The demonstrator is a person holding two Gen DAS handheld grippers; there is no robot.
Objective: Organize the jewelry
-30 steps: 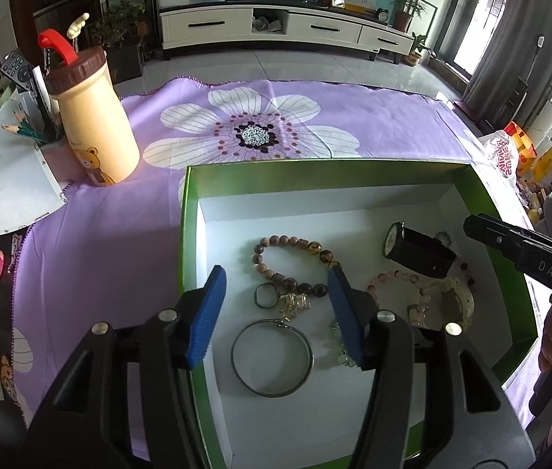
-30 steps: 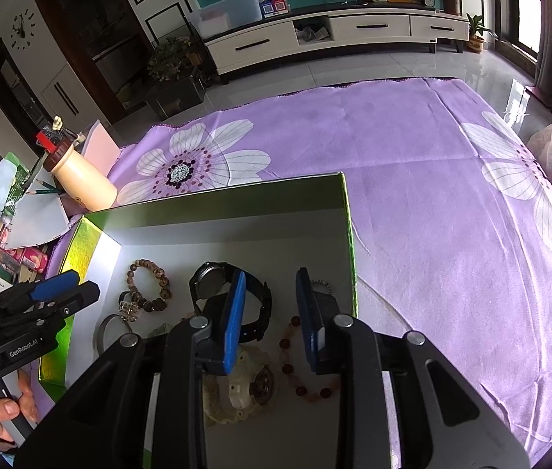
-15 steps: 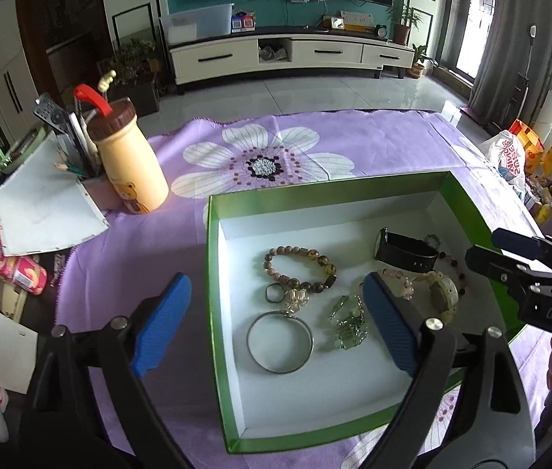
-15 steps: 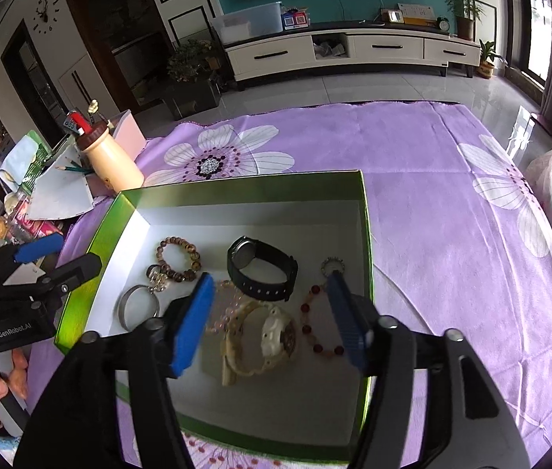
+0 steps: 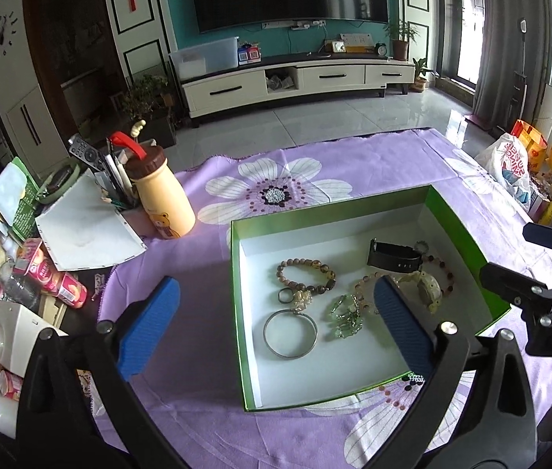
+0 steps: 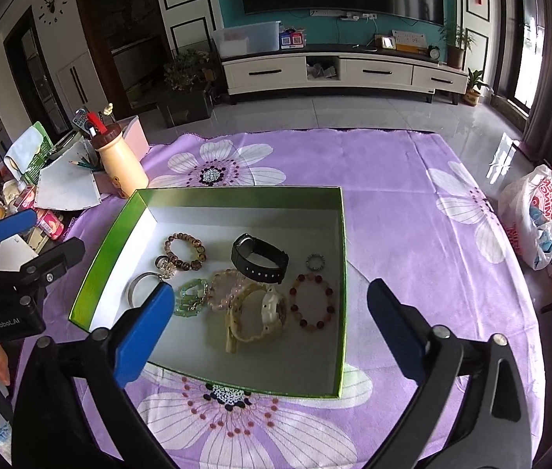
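Green box (image 6: 141, 230) holds jewelry | cream bottle (image 5: 162, 199) beside | left gripper (image 5: 276, 324), right gripper (image 6: 272, 328) fingers spread, empty

A blue finger (image 6: 145, 322) is covering part of the silver bangle (image 6: 137, 287); the black watch (image 5: 395, 260) is overlapping the beads behind it

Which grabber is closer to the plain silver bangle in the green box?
Left. The left gripper is open just in front of the silver metal bangle, at the box's left side. The right gripper is open over the cream watch, farther right.
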